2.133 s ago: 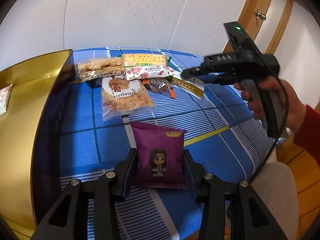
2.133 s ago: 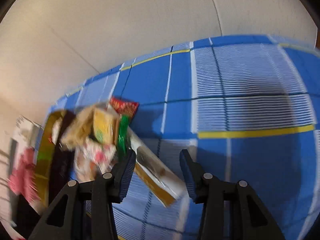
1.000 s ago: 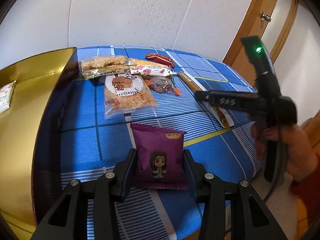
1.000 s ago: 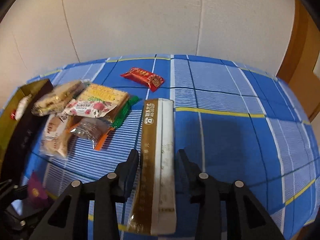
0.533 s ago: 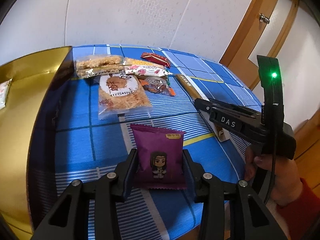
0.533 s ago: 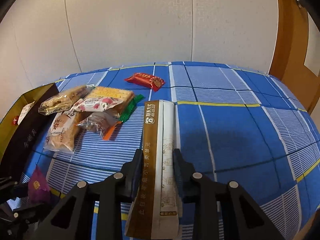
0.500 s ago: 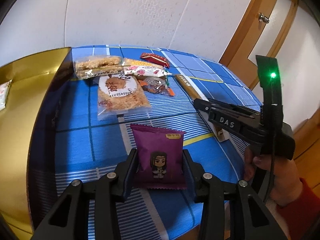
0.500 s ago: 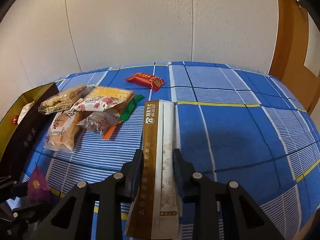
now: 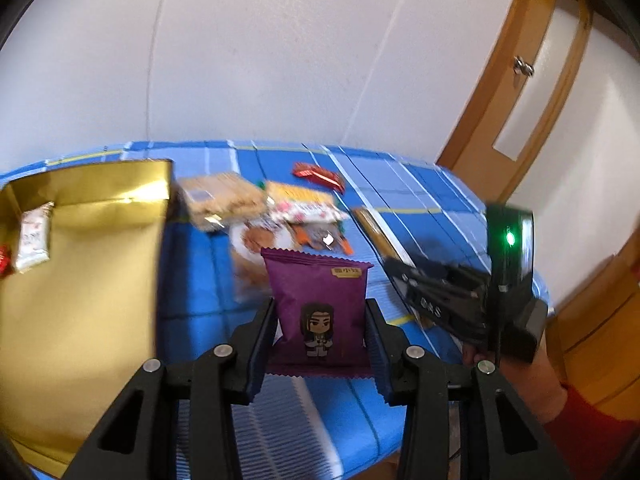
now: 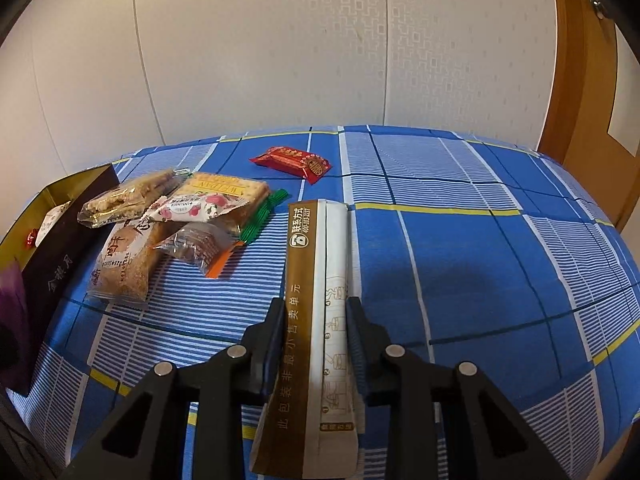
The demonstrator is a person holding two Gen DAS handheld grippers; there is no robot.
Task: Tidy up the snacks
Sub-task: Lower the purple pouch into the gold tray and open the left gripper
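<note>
Gold box [image 9: 92,264], far left, open, on the blue checked cloth [image 10: 460,260]. Left gripper [image 9: 320,340]: fingers pinching the purple snack packet [image 9: 318,308], upright beside the box. Snack pile [image 10: 172,220], centre, lying loose. Right gripper [image 10: 316,332]: fingers clamped on the long gold-and-white sachet [image 10: 316,280], right of the pile.

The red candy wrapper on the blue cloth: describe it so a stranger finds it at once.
Start at the blue checked tablecloth and find the heap of snacks beside the gold box. The red candy wrapper lies alone behind that heap, nearer the wall, touching nothing; it is the only all-red packet.
</note>
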